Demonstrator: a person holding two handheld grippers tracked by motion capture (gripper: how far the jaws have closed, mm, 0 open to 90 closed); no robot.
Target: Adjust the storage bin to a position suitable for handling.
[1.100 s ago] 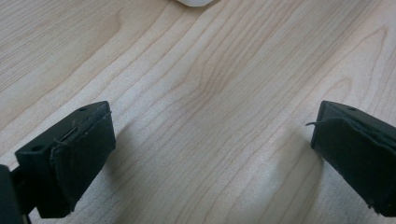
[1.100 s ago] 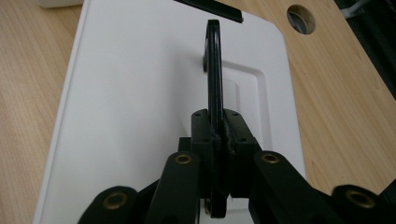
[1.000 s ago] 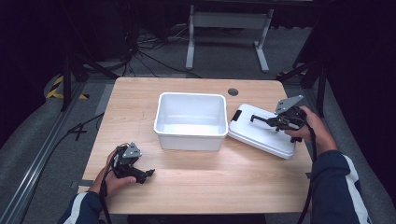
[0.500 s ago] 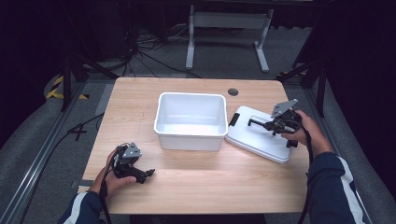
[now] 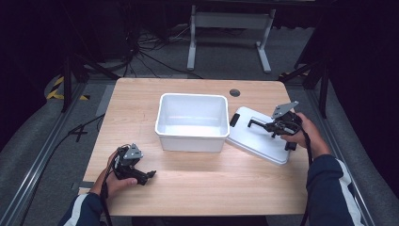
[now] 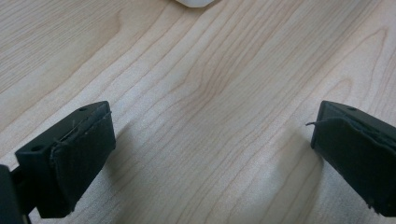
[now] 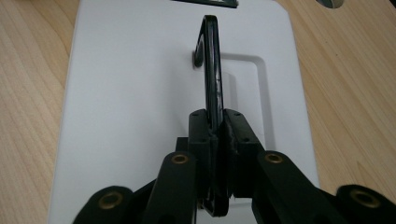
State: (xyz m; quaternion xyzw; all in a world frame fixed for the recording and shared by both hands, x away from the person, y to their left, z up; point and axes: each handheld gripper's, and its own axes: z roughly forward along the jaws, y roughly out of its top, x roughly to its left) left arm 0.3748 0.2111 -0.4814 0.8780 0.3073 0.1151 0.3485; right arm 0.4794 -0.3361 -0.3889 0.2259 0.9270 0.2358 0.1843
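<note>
A: High view: white bin [image 5: 192, 121] at centre of the table [image 5: 197, 188], white lid [image 5: 256, 141] lying just right of it, touching or nearly so.

B: Right gripper [image 5: 270, 125]?

A: Over the lid at right of frame, clenched on the lid's black handle [image 7: 212, 74], raised on edge between the jaws in the right gripper view.

B: Left gripper [image 5: 146, 176]?

A: Lower left, on bare wood, jaws spread wide, grasping nothing.
</note>
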